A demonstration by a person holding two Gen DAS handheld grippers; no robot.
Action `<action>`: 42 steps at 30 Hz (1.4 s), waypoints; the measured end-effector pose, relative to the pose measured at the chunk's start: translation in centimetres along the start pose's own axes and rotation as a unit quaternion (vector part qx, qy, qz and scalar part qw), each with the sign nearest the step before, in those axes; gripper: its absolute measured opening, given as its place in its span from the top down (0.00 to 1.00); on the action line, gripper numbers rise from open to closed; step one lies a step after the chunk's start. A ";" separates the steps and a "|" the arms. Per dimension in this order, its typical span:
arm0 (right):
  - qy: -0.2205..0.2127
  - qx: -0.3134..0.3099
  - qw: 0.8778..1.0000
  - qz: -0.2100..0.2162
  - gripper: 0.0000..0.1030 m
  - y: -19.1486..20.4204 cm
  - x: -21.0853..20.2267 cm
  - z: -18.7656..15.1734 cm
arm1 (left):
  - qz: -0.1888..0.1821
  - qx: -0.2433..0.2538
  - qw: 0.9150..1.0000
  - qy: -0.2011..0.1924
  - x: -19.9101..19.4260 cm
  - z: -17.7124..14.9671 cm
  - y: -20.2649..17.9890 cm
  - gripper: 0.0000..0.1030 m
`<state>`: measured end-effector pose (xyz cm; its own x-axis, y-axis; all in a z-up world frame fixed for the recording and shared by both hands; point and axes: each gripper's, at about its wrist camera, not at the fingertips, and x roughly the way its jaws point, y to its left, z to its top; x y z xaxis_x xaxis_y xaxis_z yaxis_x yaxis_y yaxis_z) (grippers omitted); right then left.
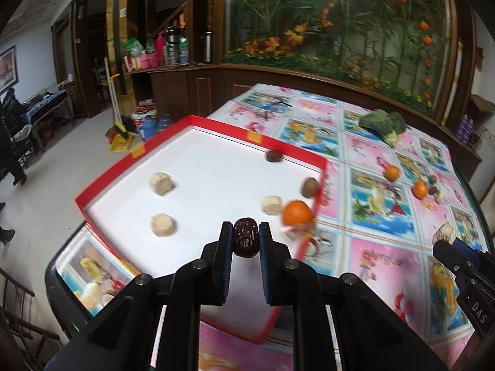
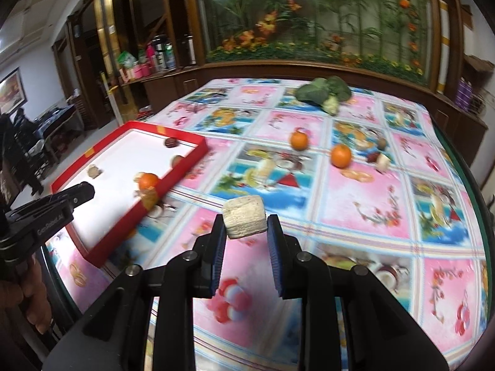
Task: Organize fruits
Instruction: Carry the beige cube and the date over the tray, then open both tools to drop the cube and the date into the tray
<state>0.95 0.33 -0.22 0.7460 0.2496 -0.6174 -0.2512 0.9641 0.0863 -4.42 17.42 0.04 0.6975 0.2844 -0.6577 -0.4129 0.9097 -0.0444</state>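
Observation:
My left gripper [image 1: 245,236] is shut on a dark red date [image 1: 245,237] and holds it above the white floor of the red-rimmed tray [image 1: 216,123]. In the tray lie an orange [image 1: 297,213], a kiwi [image 1: 310,186], another date [image 1: 274,155] and three beige cakes [image 1: 161,183]. My right gripper [image 2: 246,224] is shut on a beige cake [image 2: 244,216] above the tablecloth, right of the tray [image 2: 185,167]. Two oranges [image 2: 299,140] [image 2: 341,155] lie on the cloth further back.
A broccoli head [image 2: 324,91] lies at the far side of the table. Small fruits and a cake piece [image 2: 383,162] sit beside the right orange. The flowered tablecloth [image 2: 371,216] covers the table. The floor drops off left of the tray. A wooden cabinet stands behind.

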 end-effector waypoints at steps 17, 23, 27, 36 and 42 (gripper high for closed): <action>0.022 -0.070 0.994 0.082 0.72 8.5 5.1 5.5 | 0.048 -0.042 0.998 0.008 3.0 3.4 6.9 0.86; 0.040 -0.080 0.992 0.091 0.72 10.6 8.6 7.2 | 0.050 -0.020 0.998 0.013 4.1 4.6 6.5 0.86; 0.052 -0.079 0.991 0.091 0.72 11.1 10.5 8.2 | 0.053 -0.019 0.998 0.020 4.7 5.0 6.8 0.86; 0.083 -0.085 0.988 0.102 0.72 12.2 13.6 8.7 | 0.066 -0.026 0.996 0.044 6.4 5.1 7.6 0.86; 0.091 -0.080 0.987 0.103 0.72 12.4 14.8 8.6 | 0.076 -0.033 0.995 0.048 6.7 5.2 8.1 0.86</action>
<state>14.19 16.78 -1.53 0.5492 0.4043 -0.7313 -0.4916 0.8640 0.1085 -0.11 28.28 -0.82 0.5655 0.3840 -0.7299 -0.5493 0.8355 0.0140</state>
